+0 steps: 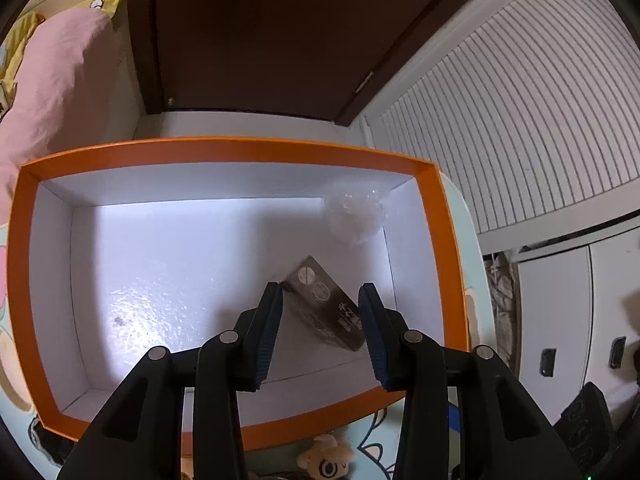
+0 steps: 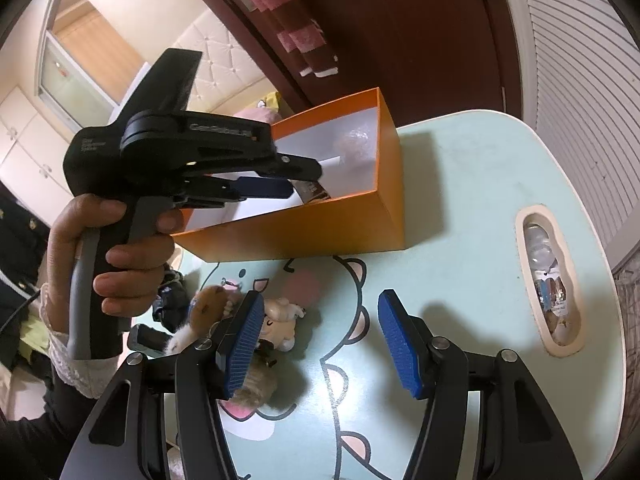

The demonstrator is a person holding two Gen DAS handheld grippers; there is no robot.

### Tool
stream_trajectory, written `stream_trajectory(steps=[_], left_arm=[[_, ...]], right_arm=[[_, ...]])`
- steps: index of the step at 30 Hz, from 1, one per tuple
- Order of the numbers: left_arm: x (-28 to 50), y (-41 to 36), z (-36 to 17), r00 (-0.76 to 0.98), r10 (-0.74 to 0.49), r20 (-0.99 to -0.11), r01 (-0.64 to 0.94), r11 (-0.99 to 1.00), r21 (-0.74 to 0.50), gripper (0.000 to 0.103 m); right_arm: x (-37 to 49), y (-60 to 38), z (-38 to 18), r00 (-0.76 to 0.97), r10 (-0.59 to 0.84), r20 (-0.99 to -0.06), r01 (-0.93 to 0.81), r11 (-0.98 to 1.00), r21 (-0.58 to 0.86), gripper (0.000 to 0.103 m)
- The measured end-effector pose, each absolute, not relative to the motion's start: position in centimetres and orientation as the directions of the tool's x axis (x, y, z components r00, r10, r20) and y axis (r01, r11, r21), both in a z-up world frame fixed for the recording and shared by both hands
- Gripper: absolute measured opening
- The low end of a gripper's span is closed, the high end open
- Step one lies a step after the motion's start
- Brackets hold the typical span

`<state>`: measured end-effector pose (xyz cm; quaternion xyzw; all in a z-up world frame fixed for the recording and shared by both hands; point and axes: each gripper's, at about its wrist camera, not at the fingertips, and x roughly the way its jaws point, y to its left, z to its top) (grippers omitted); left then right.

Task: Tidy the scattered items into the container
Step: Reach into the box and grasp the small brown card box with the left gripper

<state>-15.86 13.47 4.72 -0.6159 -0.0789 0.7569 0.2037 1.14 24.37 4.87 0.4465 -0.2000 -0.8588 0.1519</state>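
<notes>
The orange container (image 1: pixel 240 152), white inside, is seen from above through the left wrist camera, filling most of the frame. A small dark brown box (image 1: pixel 324 308) with pale printed marks is seen lying tilted on the container floor toward its right side, and a crumpled clear plastic wrapper (image 1: pixel 354 212) is lodged in the far right corner. The left gripper (image 1: pixel 320 300) is held over the container with its jaws released; the dark box lies between and below the blue pads (image 1: pixel 264 344), and no pressing contact can be made out. A pink cushion (image 1: pixel 60 80) is visible at upper left, a dark brown door (image 1: pixel 280 40) beyond the container.

From the right wrist camera, the container (image 2: pixel 320 224) is shown standing on a pale green table (image 2: pixel 480 200) printed with a cartoon figure. The left gripper (image 2: pixel 288 184) is gripped by a hand (image 2: pixel 112 256) and is dipped into the open top, the dark box (image 2: pixel 316 194) just at its tips. The right gripper (image 2: pixel 316 316) is held above the tabletop, jaws parted and nothing between them. Small plush toys (image 2: pixel 256 320) are left scattered on the table beside its left pad, outside the container. An oval slot (image 2: pixel 550 280) in the tabletop is seen at right, with small items inside it.
</notes>
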Motion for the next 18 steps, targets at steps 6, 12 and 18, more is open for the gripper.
stream_trajectory(steps=[6, 12, 18], left_arm=[[-15.7, 14.3, 3.5, -0.153, 0.357, -0.922, -0.202, -0.924, -0.324, 0.057], [-15.6, 13.3, 3.0, -0.169, 0.413, -0.895, -0.202, -0.903, -0.379, 0.032], [-15.5, 11.2, 4.0, -0.19, 0.45, -0.873, -0.206, -0.888, -0.412, 0.01]], right_arm=[[1.1, 24.2, 4.8, -0.551, -0.441, -0.709, 0.081, -0.873, 0.481, 0.059], [1.2, 24.5, 4.7, -0.55, -0.44, -0.71, 0.07, -0.872, 0.485, 0.059], [1.1, 24.5, 4.8, -0.554, -0.433, -0.711, 0.064, -0.873, 0.483, 0.059]])
